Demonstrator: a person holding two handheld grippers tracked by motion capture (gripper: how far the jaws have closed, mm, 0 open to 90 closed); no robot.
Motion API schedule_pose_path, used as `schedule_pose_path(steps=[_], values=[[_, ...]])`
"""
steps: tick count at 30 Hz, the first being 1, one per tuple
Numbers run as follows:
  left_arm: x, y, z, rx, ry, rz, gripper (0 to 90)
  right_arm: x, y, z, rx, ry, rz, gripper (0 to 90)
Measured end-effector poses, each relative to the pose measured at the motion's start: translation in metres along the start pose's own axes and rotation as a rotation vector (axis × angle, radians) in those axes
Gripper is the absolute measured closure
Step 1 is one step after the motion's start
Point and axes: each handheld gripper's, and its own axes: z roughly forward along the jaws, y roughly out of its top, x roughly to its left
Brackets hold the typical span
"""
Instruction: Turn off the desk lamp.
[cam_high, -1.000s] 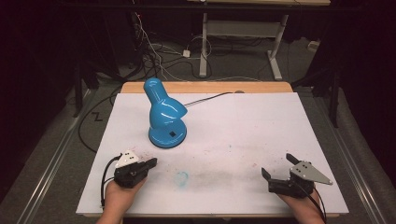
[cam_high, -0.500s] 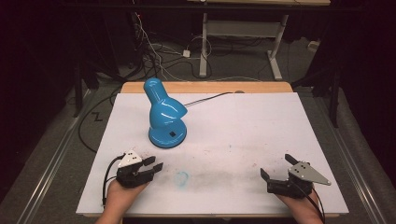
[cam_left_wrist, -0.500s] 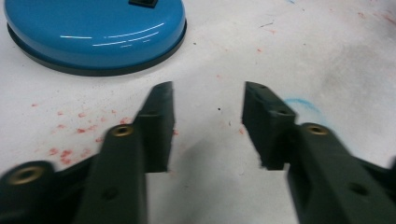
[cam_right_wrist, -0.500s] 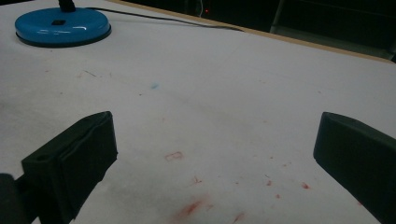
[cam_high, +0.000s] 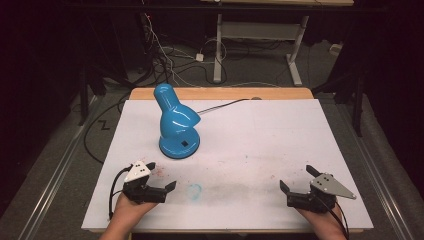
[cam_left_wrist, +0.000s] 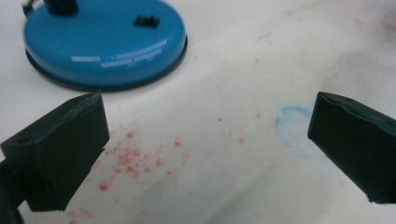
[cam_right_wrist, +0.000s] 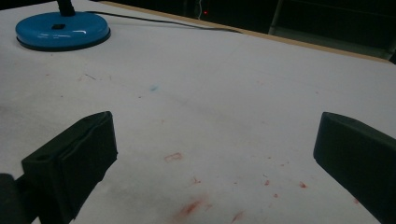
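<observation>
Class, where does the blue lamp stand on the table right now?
In the high view the lamp stands left of centre toward the table's far edge, beyond the left gripper.

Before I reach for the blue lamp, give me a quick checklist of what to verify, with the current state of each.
1. Left hand-held gripper open and empty: ok, jaws apart with nothing between them.
2. Right hand-held gripper open and empty: ok, jaws wide apart over bare table.
3. Lamp standing on its base: ok, base flat on the white table, head tilted toward the far left.
4. Path from left hand-held gripper to lamp base: ok, only red specks and a faint blue ring stain on the surface.
5. Cord free to move: cannot tell, it runs off the far edge.
6. Lamp switched off: cannot tell.
</observation>
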Motion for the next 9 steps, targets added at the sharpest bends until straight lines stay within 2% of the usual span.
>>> schedule_pose_path(steps=[2, 6, 9], values=[[-0.0007, 0.0008, -0.0009, -0.005, -0.002, 0.013, 0.0, 0.0005, -0.0007, 0.0002, 0.004, 0.001, -0.003, 0.5], [0.0002, 0.0009, 0.0012, 0.003, -0.004, 0.007, 0.0, -0.0006, -0.0026, 0.0037, 0.015, 0.006, 0.000, 0.5], [-0.0008, 0.0015, 0.0014, 0.011, 0.014, 0.010, 0.0, -0.0014, -0.0025, 0.0038, 0.014, -0.017, -0.003, 0.5]])
